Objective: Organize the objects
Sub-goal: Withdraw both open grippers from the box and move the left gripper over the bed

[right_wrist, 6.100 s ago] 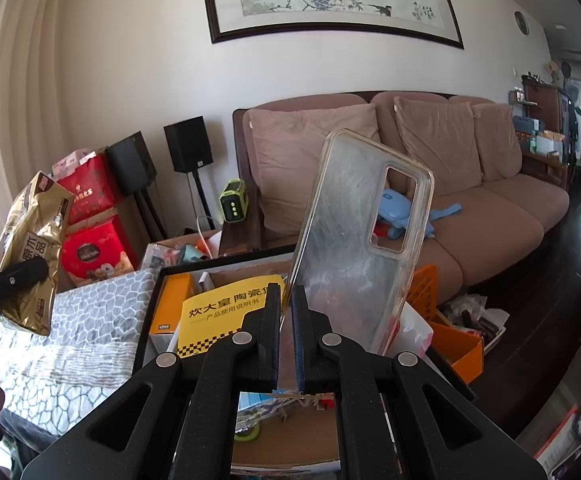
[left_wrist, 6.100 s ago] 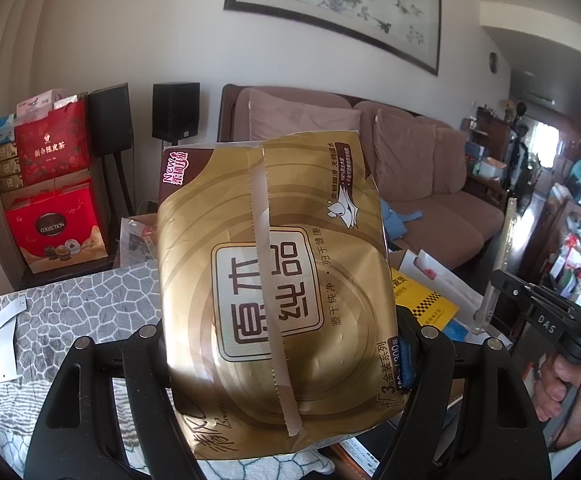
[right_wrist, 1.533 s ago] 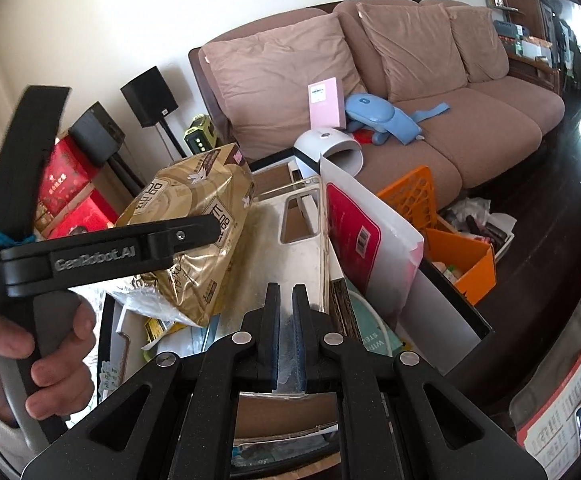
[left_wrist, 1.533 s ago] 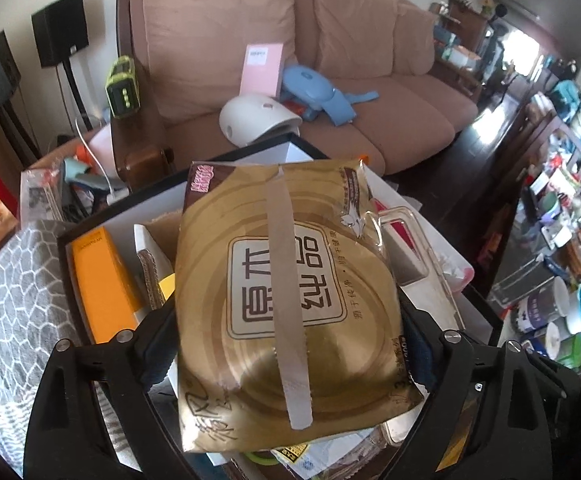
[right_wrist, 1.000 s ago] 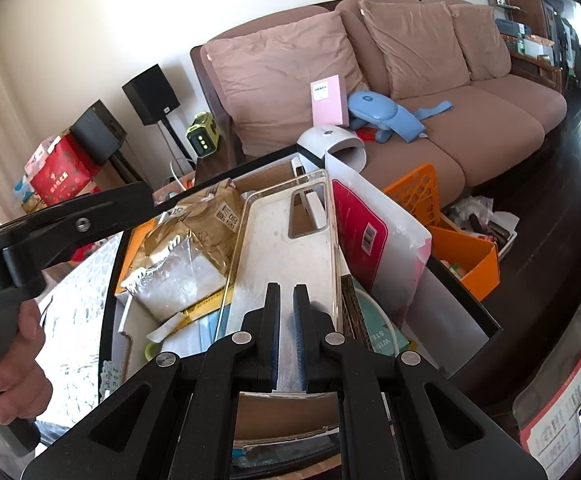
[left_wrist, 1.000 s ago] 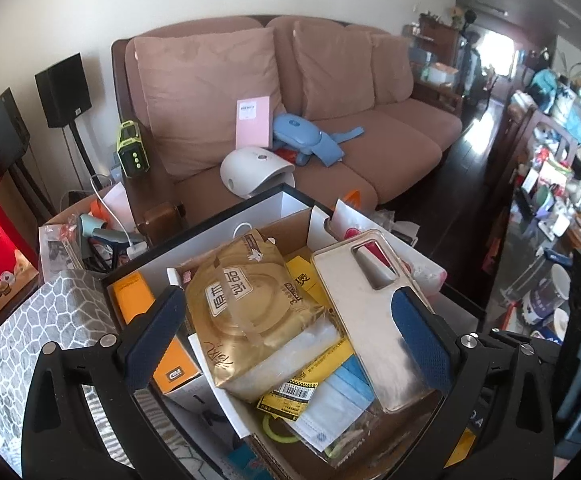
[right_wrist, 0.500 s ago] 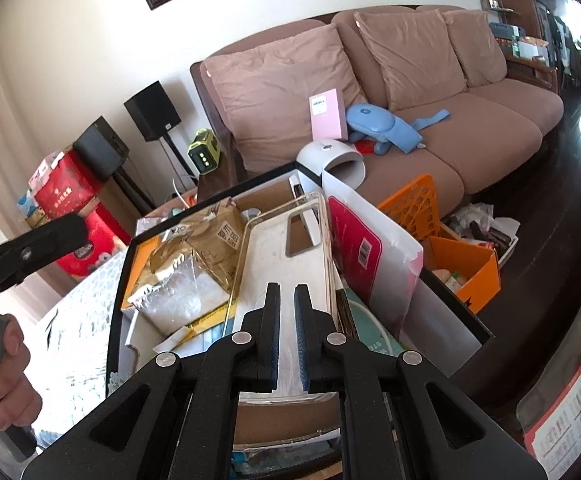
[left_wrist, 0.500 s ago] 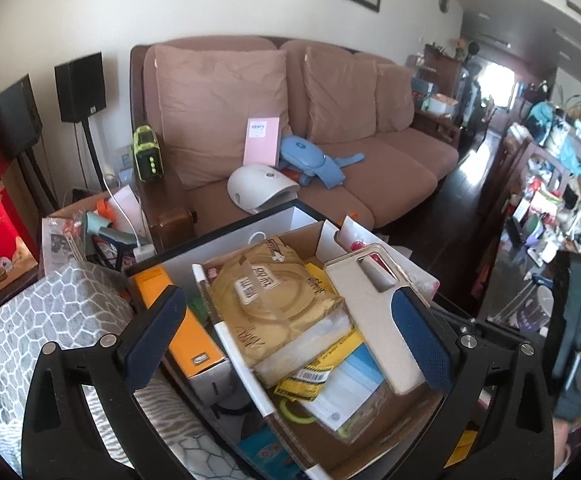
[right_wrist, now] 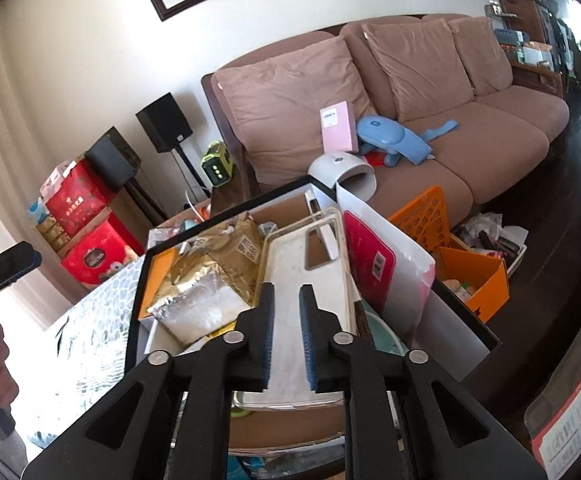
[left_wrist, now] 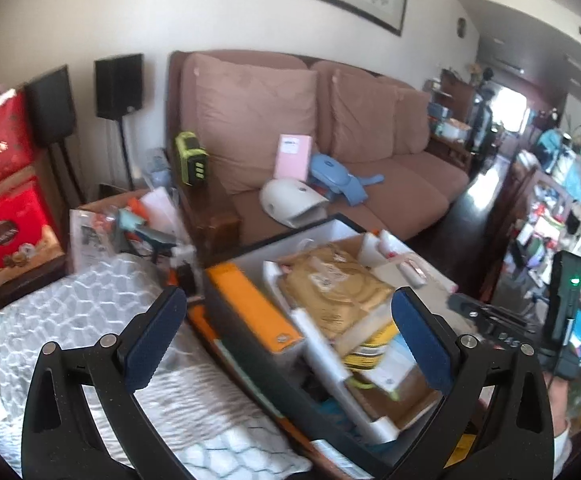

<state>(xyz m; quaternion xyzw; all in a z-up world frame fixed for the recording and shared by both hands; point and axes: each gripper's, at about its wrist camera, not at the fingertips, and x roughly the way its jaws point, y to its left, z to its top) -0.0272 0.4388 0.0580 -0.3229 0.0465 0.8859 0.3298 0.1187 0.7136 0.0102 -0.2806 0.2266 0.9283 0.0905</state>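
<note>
Both items now lie in the black-rimmed box (right_wrist: 466, 316): the gold packet (right_wrist: 214, 268) dropped there by the left gripper (left_wrist: 286, 320), which stands wide apart and empty, backed off. The right gripper (right_wrist: 286, 292) has just been opening, its jaws slightly parted above the clear phone case (right_wrist: 310, 280), no longer pinching it. Two placements look done.

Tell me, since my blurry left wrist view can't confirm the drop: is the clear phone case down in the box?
Observer: Yes. In the right wrist view the clear phone case lies flat on the box's contents, beside the gold packet.
Operator: Is the right gripper gripping it?
Observer: No. The right gripper has just been opening. Its fingers stand apart with a clear gap, the case's near end between them, unpinched.
</note>
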